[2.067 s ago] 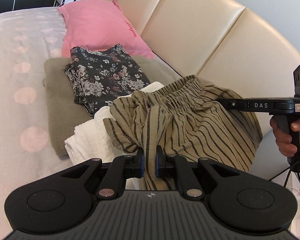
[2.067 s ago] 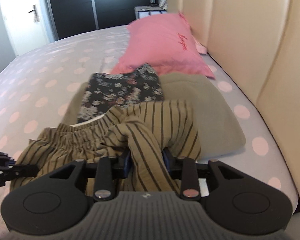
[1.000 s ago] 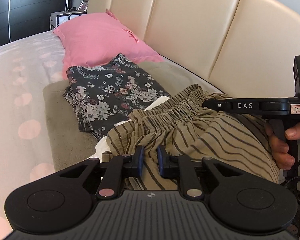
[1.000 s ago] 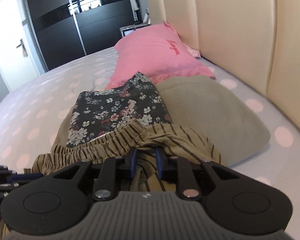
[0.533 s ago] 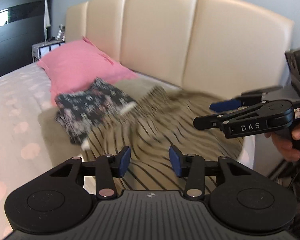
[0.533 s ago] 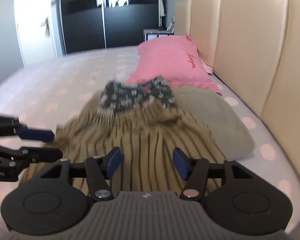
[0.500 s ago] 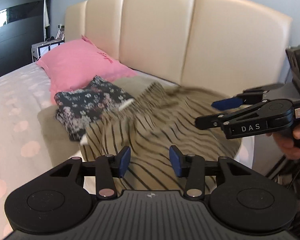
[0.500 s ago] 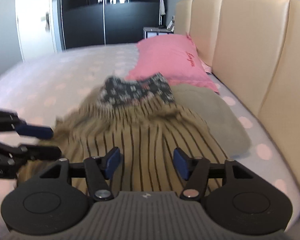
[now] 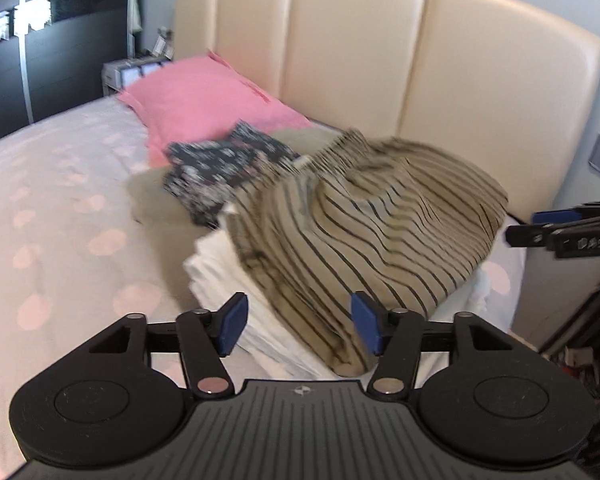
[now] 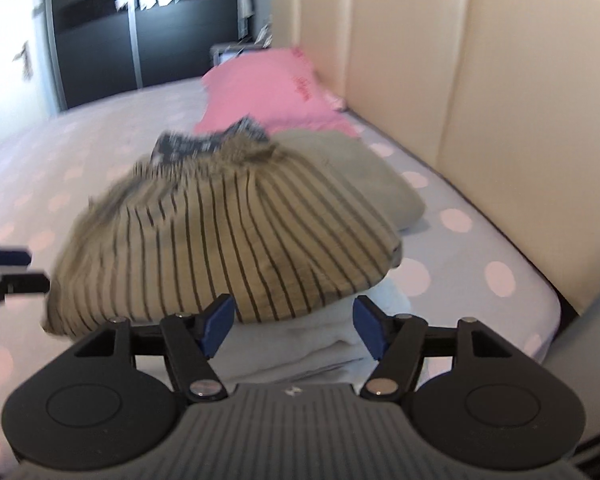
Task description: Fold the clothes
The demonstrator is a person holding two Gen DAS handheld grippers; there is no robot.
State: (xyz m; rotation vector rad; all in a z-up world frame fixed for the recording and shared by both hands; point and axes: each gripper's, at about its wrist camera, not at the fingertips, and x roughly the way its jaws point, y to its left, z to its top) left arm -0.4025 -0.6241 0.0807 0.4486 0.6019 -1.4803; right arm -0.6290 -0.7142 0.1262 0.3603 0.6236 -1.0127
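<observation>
The folded tan striped garment point(image 9: 380, 220) lies on a folded white cloth point(image 9: 236, 280) at the near end of the clothes pile; it also shows in the right wrist view point(image 10: 228, 240), over the white cloth point(image 10: 320, 344). My left gripper point(image 9: 298, 330) is open and empty, just short of the garment's near edge. My right gripper point(image 10: 294, 328) is open and empty, just in front of the pile. The right gripper shows at the right edge of the left wrist view point(image 9: 560, 228), and the left gripper at the left edge of the right wrist view point(image 10: 4, 272).
A dark floral garment point(image 9: 224, 168) lies on a folded olive garment point(image 10: 364, 168) behind the striped one. A pink pillow point(image 9: 208, 96) lies against the cream headboard point(image 9: 380, 60). The bed has a pink-dotted sheet point(image 9: 60, 208). The bed's corner edge point(image 10: 548, 320) is to the right.
Both grippers let go of the striped garment, opened, and drew back. The garment has settled flat on the white cloth.
</observation>
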